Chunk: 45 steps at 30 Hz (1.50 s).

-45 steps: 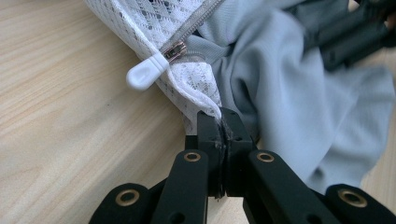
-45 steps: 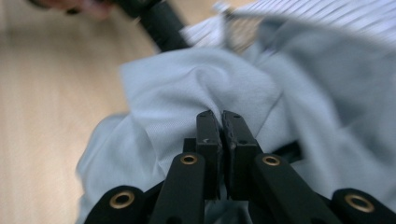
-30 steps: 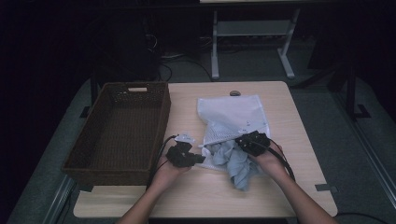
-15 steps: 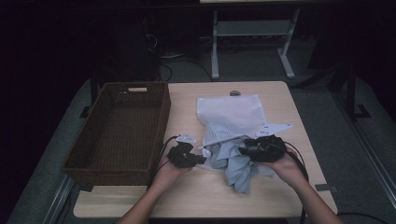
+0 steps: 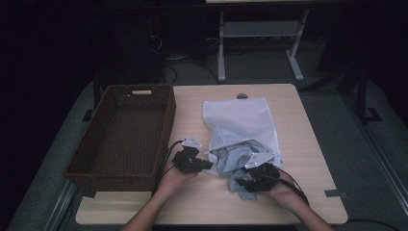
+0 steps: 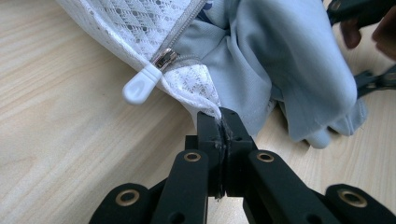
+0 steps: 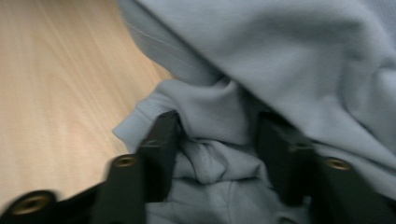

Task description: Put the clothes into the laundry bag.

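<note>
Left gripper (image 6: pixel 219 122) pinches mesh bag (image 5: pixel 240 115) edge shut; right gripper (image 7: pixel 217 140), jaws just closing half-wide, straddles blue garment (image 7: pixel 280 60) near you. Clamp, then pull garment out.

A dark brown wicker basket (image 5: pixel 103 144) with a handle slot in its far wall stands on the left part of the light wooden table (image 5: pixel 308 125), its right wall running along the middle of the top. A small dark round spot (image 5: pixel 242 96) sits near the table's far edge. Beyond the table a grey metal frame (image 5: pixel 260 43) stands on the floor among dark cables (image 5: pixel 168 60)
</note>
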Each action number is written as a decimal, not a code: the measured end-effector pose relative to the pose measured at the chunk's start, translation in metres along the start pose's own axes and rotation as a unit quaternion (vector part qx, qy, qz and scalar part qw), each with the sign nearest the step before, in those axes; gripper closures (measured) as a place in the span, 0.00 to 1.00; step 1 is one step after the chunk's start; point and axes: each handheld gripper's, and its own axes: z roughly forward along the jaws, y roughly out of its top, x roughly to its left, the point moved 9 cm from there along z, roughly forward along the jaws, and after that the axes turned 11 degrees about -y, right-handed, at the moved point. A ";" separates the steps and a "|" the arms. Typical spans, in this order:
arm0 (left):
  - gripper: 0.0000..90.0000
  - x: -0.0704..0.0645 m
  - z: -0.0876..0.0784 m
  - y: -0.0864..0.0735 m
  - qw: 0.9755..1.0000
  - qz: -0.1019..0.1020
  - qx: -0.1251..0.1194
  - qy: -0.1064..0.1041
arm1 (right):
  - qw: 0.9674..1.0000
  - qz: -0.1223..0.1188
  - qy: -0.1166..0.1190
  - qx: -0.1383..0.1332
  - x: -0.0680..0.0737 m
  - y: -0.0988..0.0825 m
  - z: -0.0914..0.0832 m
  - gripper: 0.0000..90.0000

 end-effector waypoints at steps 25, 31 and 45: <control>0.98 -0.005 0.009 0.000 1.000 0.011 0.015 -0.010 | 0.995 0.051 -0.017 -0.081 -0.021 0.050 -0.006 0.85; 0.98 -0.005 0.011 0.000 1.000 0.013 0.017 -0.013 | 0.995 0.064 -0.049 -0.065 -0.033 0.064 0.011 0.85; 0.98 -0.003 0.006 0.002 1.000 0.024 0.012 -0.004 | 0.999 0.036 -0.004 0.003 -0.015 0.075 0.048 0.85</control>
